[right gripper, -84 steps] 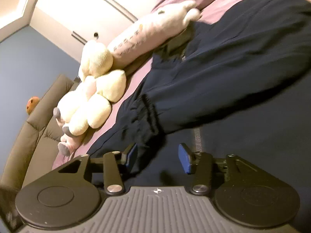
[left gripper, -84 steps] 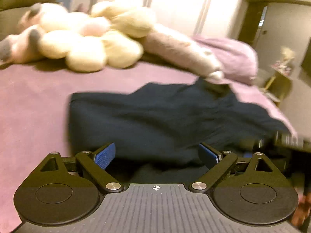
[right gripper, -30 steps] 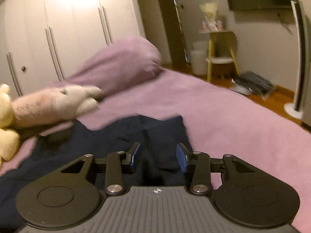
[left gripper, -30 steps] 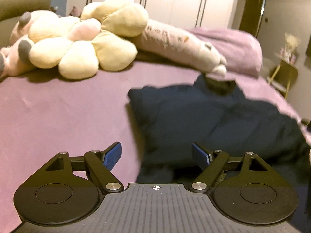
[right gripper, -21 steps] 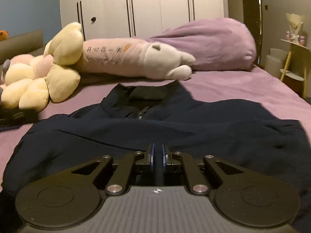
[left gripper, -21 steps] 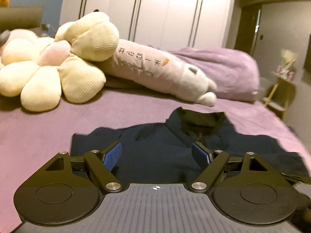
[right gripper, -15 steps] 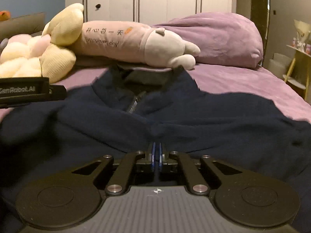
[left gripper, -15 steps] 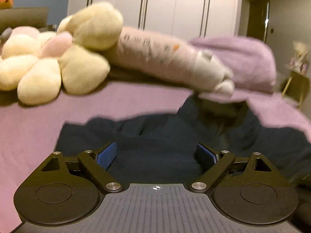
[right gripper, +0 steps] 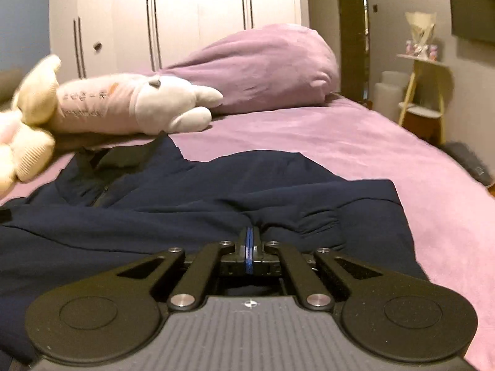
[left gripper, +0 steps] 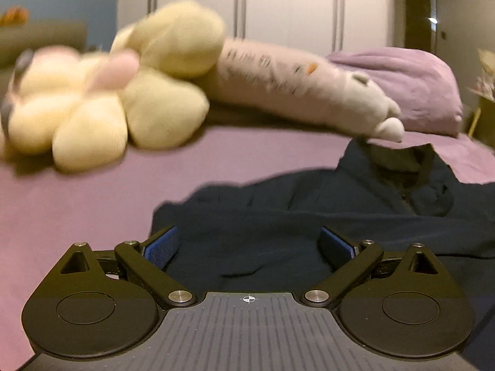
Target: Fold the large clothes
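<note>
Now that your right claw (right gripper: 249, 241) has snapped fully closed, it pinches a fold of the dark navy jacket (right gripper: 191, 213), which lies spread on the purple bed (right gripper: 340, 142) just below the plush toys (left gripper: 130, 92). A second ago those jaws stood apart over the cloth. Your left claw (left gripper: 249, 244) has just been opening and now gapes wide above the jacket's near-left part, gripping nothing. Judging from this, one side is secured; the left still needs its hold before you fold.

left claw (left gripper: 250, 244) just spread wide; right claw (right gripper: 250, 237) pinched closed.
</note>
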Tool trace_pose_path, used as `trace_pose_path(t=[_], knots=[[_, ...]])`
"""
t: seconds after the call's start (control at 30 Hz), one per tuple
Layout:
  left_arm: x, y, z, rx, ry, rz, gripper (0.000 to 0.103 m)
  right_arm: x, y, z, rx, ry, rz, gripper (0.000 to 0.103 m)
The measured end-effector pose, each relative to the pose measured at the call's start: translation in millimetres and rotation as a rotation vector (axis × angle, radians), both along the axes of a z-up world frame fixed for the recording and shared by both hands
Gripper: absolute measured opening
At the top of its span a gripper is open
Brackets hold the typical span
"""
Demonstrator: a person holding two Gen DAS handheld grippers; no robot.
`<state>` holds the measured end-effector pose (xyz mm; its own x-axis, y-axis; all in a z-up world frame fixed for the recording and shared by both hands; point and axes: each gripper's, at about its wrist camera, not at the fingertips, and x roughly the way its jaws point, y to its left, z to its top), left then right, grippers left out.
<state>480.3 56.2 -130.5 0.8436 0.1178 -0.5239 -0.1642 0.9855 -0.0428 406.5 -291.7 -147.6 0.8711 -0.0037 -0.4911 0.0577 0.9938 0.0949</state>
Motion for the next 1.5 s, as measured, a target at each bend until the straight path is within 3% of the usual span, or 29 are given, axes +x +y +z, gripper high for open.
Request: trace_pose_path(t=[0.17,0.33,0.47,0.7,0.9,1.1,1.2,1.3,1.43,1.5], knots=[[7.4,8.1,-10.3,-0.041,0.012,0.014,0.103,2.7,0.0,-16.5,-0.015,-0.03,0.005,0.0],[1.9,10.9,-4.4,-0.038,0.008,0.034,0.103,1.8,-2.3,-6.1,-0.004,-0.03,0.016,0.0],[-10.2,17.8,-4.1,-0.039,-0.009,0.026,0.103,-20.1,-11.9,6.1,-0.019,-0.084,-0.045,0.0],[-3.0,22.9,-10.5,-0.066,0.029,0.045,0.103,-7.1,-12.7,-11.8,-0.048,-0.029,-0.079,0.0],[-1.9,28.8,-18.7,-0.103,0.022,0.054,0.103,-5.9,-16.3,-17.2,-0.021,-0.041,-0.078,0.0],[-0.6,21.3,-7.3,-0.032,0.095,0.075,0.103,3.1,-2.9,-15.5,-0.107,-0.01,-0.087,0.0],[-28.8,26.6,6.8,-0.037,0.11,0.036,0.103,-6.2,0.0,5.8,-0.113,0.028,-0.089,0.0],[-70.5,31.0,12.3,-0.026,0.096,-0.015,0.103,-52.2,-3.1,21.5,-0.053,-0.024,-0.079,0.015],[-78.4,31.3,-5.6,-0.028,0.217,-0.024,0.103,-74.7,-3.6,-5.0,-0.112,0.034,-0.068,0.016],[-74.4,37.4,1.5,-0.071,0.259,0.008,0.103,-66.0,-2.4,3.6,-0.107,0.079,-0.08,0.016]])
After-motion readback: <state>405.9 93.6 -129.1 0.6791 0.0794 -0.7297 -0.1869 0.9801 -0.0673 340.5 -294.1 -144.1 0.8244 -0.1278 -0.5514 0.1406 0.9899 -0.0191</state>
